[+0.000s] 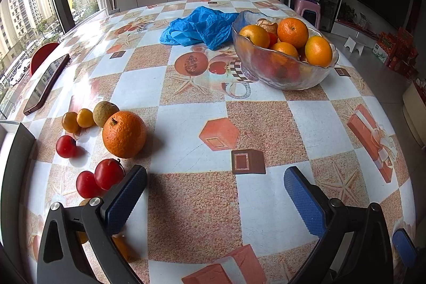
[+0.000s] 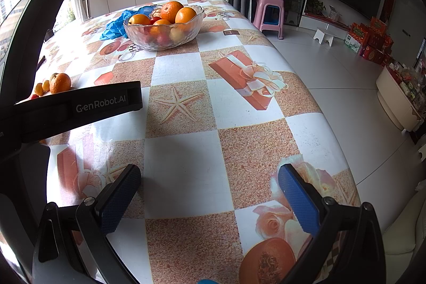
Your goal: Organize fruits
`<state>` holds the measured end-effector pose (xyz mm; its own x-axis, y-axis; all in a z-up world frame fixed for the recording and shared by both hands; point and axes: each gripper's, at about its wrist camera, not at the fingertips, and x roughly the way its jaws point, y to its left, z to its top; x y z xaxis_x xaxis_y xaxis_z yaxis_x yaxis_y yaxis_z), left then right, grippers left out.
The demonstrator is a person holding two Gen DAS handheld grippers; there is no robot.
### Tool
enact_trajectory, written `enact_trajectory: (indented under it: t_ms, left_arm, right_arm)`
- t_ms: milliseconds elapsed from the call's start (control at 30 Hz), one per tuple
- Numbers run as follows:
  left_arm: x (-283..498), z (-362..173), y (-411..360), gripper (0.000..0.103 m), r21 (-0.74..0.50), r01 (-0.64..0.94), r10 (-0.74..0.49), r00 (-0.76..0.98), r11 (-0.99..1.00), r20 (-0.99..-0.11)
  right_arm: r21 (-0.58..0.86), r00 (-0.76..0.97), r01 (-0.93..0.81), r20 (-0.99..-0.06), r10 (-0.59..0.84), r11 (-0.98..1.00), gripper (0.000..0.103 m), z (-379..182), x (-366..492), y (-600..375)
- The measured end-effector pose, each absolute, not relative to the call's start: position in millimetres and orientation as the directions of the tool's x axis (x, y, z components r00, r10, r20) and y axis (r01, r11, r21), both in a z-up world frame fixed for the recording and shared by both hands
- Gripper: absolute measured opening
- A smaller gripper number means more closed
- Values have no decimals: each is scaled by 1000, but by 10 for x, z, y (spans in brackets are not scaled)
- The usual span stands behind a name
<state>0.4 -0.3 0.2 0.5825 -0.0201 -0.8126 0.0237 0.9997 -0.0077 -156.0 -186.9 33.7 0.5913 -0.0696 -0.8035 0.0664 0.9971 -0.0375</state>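
While several oranges already sit in the glass bowl [image 1: 282, 63] at two o'clock, we judge the job partly done: at nine o'clock a large orange [image 1: 124, 134], small yellow fruits [image 1: 77, 120] and red tomatoes [image 1: 98, 177] lie loose on the table [image 1: 191, 204]. Our left claw [image 1: 215, 193] hovers wide and empty beside them; our right claw [image 2: 209, 193] is likewise wide, holding nothing.

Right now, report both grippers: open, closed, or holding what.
Left gripper: open, holding nothing, above the table beside the loose orange.
Right gripper: open, holding nothing, over bare tablecloth.
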Motion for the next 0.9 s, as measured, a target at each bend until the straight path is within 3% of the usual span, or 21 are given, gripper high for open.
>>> enact_trajectory:
  t_ms: [667,900]
  left_arm:
    - [-57,66,19,103,22,51,-12,579,998,-816]
    - [-637,551,607,103,89,35,35,733,995,-679]
  right_arm:
    - [-37,592,67,-803,-70,997,103,337,-1562,-1868]
    - [-37,593,67,-802,-69,997,103,336,-1562,-1869]
